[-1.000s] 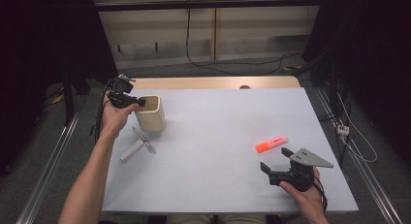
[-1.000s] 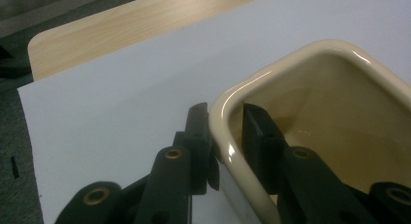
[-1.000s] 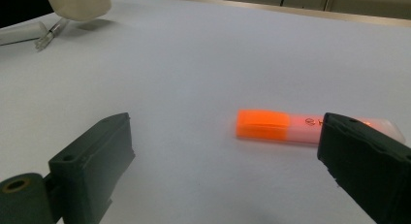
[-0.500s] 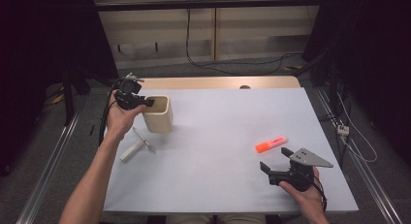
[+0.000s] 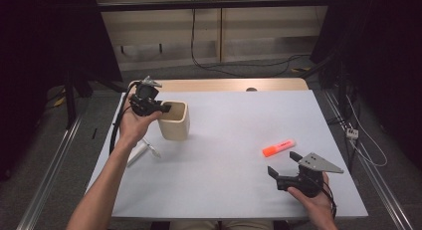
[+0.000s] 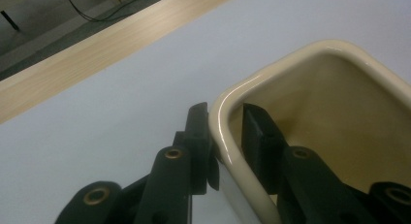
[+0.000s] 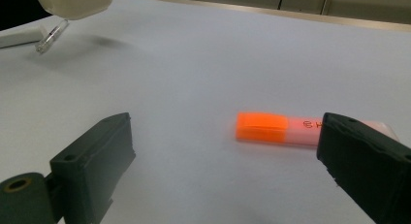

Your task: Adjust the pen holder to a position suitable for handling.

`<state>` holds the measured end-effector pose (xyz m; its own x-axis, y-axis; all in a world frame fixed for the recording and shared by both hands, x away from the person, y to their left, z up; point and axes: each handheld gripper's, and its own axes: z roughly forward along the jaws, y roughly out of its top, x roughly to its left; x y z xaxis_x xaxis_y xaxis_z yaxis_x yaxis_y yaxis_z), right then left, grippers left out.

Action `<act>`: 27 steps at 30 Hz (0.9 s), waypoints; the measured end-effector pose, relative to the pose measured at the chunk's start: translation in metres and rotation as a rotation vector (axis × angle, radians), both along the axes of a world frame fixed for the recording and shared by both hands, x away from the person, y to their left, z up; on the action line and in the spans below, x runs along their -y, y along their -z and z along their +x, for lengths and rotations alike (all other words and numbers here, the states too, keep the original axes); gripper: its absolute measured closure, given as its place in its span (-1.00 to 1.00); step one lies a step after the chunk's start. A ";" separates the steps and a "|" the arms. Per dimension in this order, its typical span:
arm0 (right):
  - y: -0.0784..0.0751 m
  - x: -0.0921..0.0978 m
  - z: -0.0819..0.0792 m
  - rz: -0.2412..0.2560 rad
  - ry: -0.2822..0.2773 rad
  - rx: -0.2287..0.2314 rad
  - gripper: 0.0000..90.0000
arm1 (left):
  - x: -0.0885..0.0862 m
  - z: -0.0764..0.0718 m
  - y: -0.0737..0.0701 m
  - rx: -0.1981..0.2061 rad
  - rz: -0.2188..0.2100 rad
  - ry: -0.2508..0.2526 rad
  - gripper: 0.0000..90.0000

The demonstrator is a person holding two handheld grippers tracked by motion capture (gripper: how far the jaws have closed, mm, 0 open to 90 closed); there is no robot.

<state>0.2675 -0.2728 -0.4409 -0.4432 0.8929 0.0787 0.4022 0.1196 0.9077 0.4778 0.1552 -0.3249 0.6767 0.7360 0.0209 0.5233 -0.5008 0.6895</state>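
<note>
Cream cup (image 5: 174, 121), seen from the high view: stands toward the left of the pale table (image 5: 234, 140), slightly tilted, its near-left rim pinched by the left gripper (image 5: 160, 109). Held there in the person's left hand (image 5: 132, 123), forearm reaching in from the bottom left. Just beside the cup on its left, lying flat on the table: a white pen (image 5: 141, 151) (part of it clear, detail too small to tell). Well apart, toward the right: an orange highlighter (image 5: 278, 148), lying flat and slanted. Near it and closer to the person: the right gripper (image 5: 284, 164), jaws spread wide, holding nothing, gripped in the right hand (image 5: 313, 202) and aimed toward the highlighter.

Left gripper view: cup (image 6: 310, 117) close up, glossy rounded rim, nothing to be seen in the part of the inside that shows. One black jaw outside the wall, the other inside, clamped on the wall at the corner of the rim. Table surface (image 6: 121, 112) behind, with a wooden edge strip (image 6: 97, 44) beyond it.

Right gripper view: highlighter (image 7: 286, 129) lying on the table (image 7: 194, 64) ahead, between the lines of the two spread jaws, touching neither (right jaw overlaps its pale end in the picture). Orange cap end pointing left. Far at the upper left: the cup's bottom (image 7: 72, 3), raised off the table over its shadow, and the pen (image 7: 36, 37) beside it.
</note>
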 end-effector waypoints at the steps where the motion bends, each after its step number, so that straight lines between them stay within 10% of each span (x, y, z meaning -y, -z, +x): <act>1: 0.000 0.000 0.000 0.000 -0.003 0.001 -0.87 | 0.002 -0.001 0.000 -0.002 0.001 0.009 0.64; 27: 0.000 0.000 0.001 -0.002 -0.009 0.003 -0.88 | 0.089 -0.017 0.029 -0.036 -0.005 0.098 0.64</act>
